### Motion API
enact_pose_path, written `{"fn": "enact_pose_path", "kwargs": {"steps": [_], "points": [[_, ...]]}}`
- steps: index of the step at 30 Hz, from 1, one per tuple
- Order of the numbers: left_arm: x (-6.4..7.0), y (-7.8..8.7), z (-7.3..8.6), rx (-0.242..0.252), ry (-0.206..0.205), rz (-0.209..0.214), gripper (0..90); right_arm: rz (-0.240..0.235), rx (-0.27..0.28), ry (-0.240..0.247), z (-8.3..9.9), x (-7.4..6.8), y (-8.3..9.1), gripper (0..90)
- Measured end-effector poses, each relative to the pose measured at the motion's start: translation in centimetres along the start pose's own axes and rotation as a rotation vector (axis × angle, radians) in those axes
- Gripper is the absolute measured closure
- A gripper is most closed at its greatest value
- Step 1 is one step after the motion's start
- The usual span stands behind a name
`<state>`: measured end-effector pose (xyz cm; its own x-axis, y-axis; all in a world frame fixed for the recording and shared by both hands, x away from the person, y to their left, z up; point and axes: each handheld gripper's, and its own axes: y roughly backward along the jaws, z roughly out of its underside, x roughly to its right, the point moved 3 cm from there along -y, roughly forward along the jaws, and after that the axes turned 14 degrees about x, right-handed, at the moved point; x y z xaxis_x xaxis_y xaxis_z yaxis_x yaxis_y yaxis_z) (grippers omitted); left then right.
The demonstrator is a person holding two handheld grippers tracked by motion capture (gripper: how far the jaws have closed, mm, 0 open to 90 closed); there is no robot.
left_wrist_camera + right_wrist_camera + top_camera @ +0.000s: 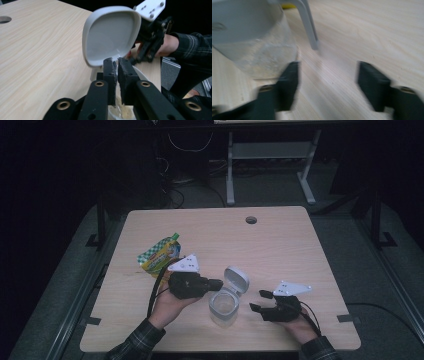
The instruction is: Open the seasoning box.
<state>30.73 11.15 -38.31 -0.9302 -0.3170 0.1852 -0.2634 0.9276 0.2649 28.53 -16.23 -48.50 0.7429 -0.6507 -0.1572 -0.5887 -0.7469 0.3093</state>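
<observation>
1 container (pixel 223 306), 1 pouch (pixel 159 254)

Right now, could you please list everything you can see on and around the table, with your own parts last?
Container: one, clear, near table edge, between the grippers.
Lid: one, grey, hinged open, upright behind the container.
Pouch: one, green-yellow, spouted, table's left.
Table: one, light wood, hole at far edge.
Left gripper: one, black, jaws closed on the container rim.
Right gripper: one, black, jaws open, right of the container.
</observation>
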Motion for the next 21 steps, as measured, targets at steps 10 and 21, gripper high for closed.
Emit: {"fn": "enact_pose_path", "kwargs": {"steps": [10, 21], "points": [[0.8, 2.2, 2.7, -0.05, 0.01, -0.018, 54.4, -0.062, 0.023, 0.006, -1.3, -0.6, -1.4, 58.0], [1.3, 2.7, 5.4, -0.089, -0.005, -0.024, 39.5, -0.079, 0.033, 0.017, -2.2, -0.8, -3.5, 62.5]]}}
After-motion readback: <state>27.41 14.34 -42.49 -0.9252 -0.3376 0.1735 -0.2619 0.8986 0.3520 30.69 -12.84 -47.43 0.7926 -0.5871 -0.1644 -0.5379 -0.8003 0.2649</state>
